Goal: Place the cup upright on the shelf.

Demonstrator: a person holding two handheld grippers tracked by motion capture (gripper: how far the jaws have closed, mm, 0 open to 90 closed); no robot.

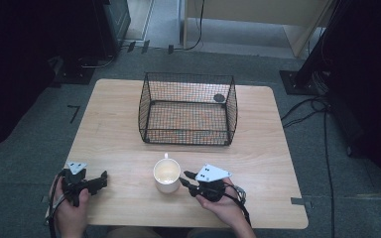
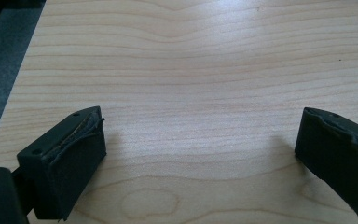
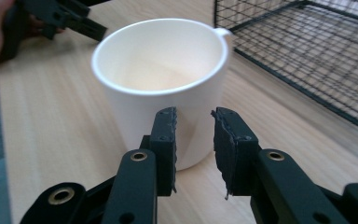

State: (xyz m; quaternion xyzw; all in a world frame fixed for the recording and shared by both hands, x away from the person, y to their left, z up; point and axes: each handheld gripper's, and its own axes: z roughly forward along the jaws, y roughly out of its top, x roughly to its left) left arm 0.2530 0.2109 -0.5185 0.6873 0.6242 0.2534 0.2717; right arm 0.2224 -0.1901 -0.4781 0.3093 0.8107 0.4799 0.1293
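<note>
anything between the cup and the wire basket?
Nothing: in the high view, bare wooden table separates the white cup from the wire basket. The cup's handle points toward the basket.

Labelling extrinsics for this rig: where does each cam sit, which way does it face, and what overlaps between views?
High view: fixed above the person's side, facing forward and down on the table; shows both hands, left gripper, right gripper, white mug, wire basket.
Left gripper view: rides the left gripper, faces bare tabletop between wide-open jaws.
Right gripper view: rides the right gripper, faces the mug close up, jaws slightly apart.
Shared: high and right gripper views both show mug, basket, left gripper.
</note>
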